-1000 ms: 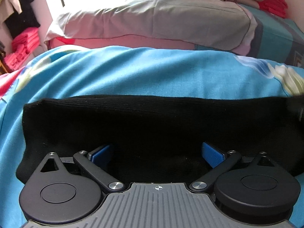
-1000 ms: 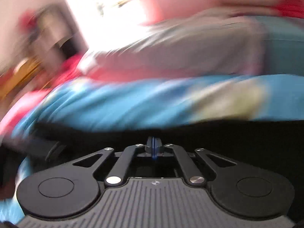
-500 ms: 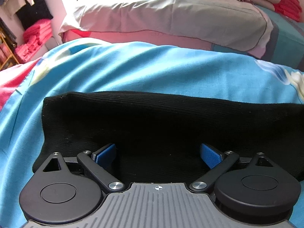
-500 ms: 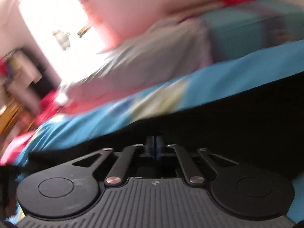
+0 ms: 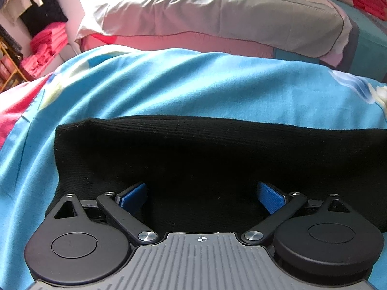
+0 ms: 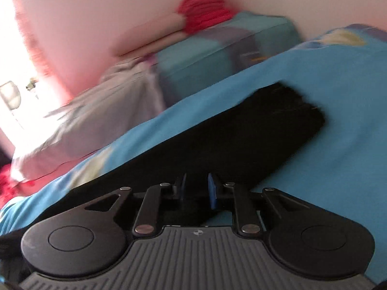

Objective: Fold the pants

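Observation:
Black ribbed pants (image 5: 205, 159) lie flat in a long band on the blue bedspread (image 5: 193, 84). My left gripper (image 5: 202, 194) is open, its blue pads wide apart just above the near edge of the pants, near their left end. In the right wrist view the pants (image 6: 241, 140) run up to the right and end at a cut edge. My right gripper (image 6: 197, 188) is partly open, its pads a small gap apart over the pants' near edge, with nothing clamped between them.
A grey pillow (image 5: 217, 14) lies at the head of the bed. Red folded cloth (image 6: 203, 9) sits on a teal cushion (image 6: 217, 58) at the far right. Pink clothes (image 5: 46, 46) are stacked beside the bed on the left.
My right gripper was shut and has opened a little while swinging right along the pants. My left gripper stayed open and shifted slightly right.

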{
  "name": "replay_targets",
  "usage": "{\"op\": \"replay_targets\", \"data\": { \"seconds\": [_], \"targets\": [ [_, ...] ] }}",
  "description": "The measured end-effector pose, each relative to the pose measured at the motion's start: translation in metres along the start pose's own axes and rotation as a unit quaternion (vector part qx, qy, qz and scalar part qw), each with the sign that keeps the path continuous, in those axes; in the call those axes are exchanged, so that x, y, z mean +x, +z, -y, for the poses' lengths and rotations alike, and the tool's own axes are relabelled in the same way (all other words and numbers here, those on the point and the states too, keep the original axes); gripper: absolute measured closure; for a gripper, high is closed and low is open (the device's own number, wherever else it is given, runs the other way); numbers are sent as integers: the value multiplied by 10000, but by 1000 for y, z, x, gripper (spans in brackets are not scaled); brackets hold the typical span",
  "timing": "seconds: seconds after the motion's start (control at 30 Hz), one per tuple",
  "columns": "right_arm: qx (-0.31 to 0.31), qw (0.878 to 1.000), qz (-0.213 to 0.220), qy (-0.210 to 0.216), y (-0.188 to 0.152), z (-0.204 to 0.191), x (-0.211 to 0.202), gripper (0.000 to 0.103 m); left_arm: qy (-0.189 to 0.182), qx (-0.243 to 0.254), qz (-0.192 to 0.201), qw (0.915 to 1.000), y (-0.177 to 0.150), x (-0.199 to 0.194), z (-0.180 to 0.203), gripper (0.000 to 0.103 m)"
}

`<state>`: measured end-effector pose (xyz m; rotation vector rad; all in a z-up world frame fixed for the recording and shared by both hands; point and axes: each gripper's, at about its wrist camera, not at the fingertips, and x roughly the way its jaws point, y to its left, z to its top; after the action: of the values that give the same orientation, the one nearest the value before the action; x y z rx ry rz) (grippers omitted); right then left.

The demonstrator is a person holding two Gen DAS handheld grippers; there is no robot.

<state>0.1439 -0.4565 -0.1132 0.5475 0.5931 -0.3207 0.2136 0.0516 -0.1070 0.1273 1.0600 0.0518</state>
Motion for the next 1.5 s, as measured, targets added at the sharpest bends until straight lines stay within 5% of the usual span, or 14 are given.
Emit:
{"op": "replay_targets", "data": {
  "seconds": [0.07, 0.13, 0.17, 0.27, 0.5, 0.57, 1.0, 1.13, 1.3, 1.37, 1.43, 1.5],
  "targets": [
    [74, 9997, 69, -200, 0, 13, -12, 70, 17, 1, -16, 10000, 0, 1, 0, 0],
    [-52, 9979, 197, -608, -2, 14, -18, 30, 38, 2, -38, 10000, 1, 1, 1, 0],
    [-71, 9950, 280, -959, -4, 14, -20, 26, 52, 7, -52, 10000, 2, 1, 2, 0],
    [58, 9920, 236, -1235, -12, 21, -27, 28, 92, 16, -85, 9999, 4, 3, 2, 0],
    [700, 9964, -258, -391, -32, 38, -43, 23, 157, 21, -101, 9998, 4, 5, 3, 0],
    [732, 9968, -212, -230, -33, 37, -46, 17, 156, 26, -110, 9998, 4, 6, 3, 0],
    [816, 9955, 99, 478, 7, 53, 2, 16, 78, 6, -38, 10000, 2, 7, 1, 0],
    [1528, 9846, 39, 853, 2, 58, 0, 23, 64, -7, -19, 10000, 1, 7, 1, 0],
    [1195, 9849, -104, 1248, -15, 47, 1, 27, 23, 5, -8, 10000, 1, 8, -1, 0],
    [1422, 9826, -47, 1192, -8, 50, 8, 42, 14, 9, 10, 10000, 1, 8, -2, 0],
    [1813, 9789, -22, 939, -2, 57, 16, 87, -2, -41, 40, 10000, 0, 6, -3, 0],
    [2100, 9740, -111, 848, 2, 64, 19, 87, -50, -134, 50, 9999, 0, 1, -7, 0]
  ]
}}
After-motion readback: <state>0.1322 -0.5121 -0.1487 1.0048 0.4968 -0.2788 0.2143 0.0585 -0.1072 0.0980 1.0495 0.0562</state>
